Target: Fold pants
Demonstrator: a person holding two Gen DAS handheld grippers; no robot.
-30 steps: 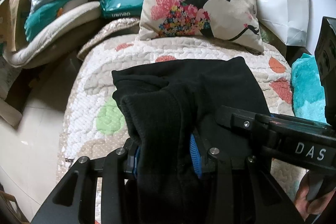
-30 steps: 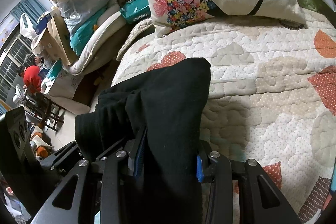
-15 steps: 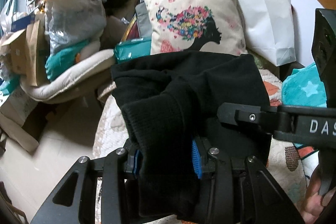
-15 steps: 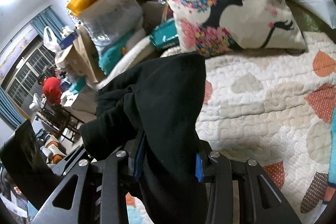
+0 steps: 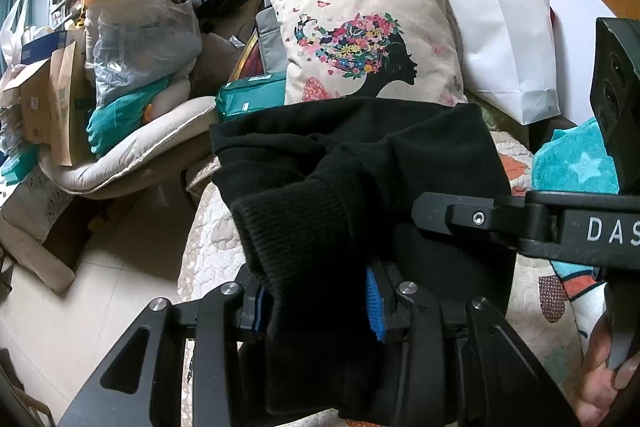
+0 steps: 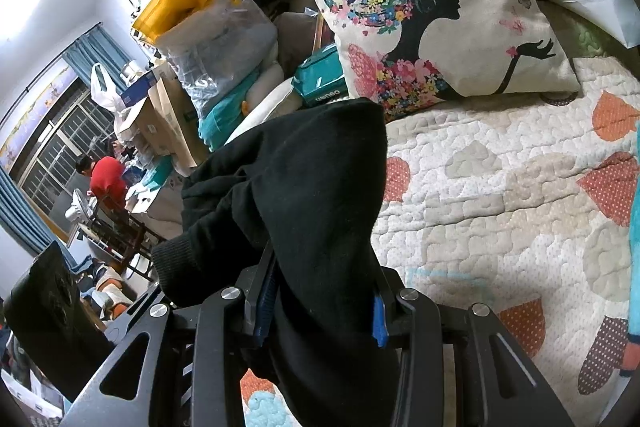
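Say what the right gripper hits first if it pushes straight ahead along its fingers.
Beyond the black pants already clamped in the right gripper, probably the quilted bed cover, short of the printed cushion. It points downward; depth is unclear.

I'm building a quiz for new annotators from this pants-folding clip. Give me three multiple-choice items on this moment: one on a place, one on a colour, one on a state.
1. Where does the printed cushion sit?
A. On the floor
B. At the far end of the quilt, beyond the pants
C. Under the pants

2. What colour are the pants?
A. Black
B. Teal
C. Red

3. What are the left tongs and right tongs doing?
A. Both open and empty
B. Only the left grips cloth
C. Both shut on the pants

Answers:
1 B, the cushion stands on the quilt's far edge, past the cloth.
2 A, the cloth is black in both views.
3 C, black fabric fills the gap between the blue pads of each.
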